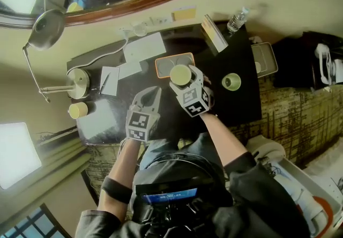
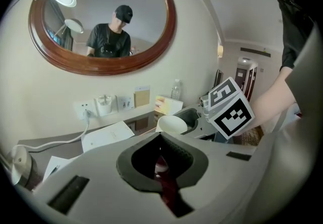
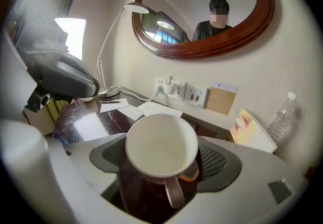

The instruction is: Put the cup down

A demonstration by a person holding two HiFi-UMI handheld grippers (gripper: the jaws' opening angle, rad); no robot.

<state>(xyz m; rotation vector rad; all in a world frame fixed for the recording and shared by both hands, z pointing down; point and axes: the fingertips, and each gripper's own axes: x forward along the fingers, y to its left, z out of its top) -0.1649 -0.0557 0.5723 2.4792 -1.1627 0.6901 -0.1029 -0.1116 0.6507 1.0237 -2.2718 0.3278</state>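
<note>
Right gripper view: the right tongs (image 3: 162,168) pinch the cup (image 3: 161,146) by its body, handle trailing behind. It looks rigid, light, glazed-slick and breakable. The left tongs (image 2: 160,166) are pressed together, empty.

The plain white ceramic cup (image 3: 161,147) in the pale grey right hand-held gripper (image 3: 162,175) showed no pattern. That gripper's cube (image 1: 195,102) carried black-and-white squares. Beneath it lay a glossy black desk (image 1: 236,104) and an orange-rimmed grey tray (image 1: 165,65).

The cup (image 1: 180,74) sat between the jaws of the right gripper (image 1: 184,78), above the tray (image 1: 165,63) on the desk (image 1: 241,108); a lamp (image 1: 78,82) stood left, a bottle (image 1: 237,19) behind right.
</note>
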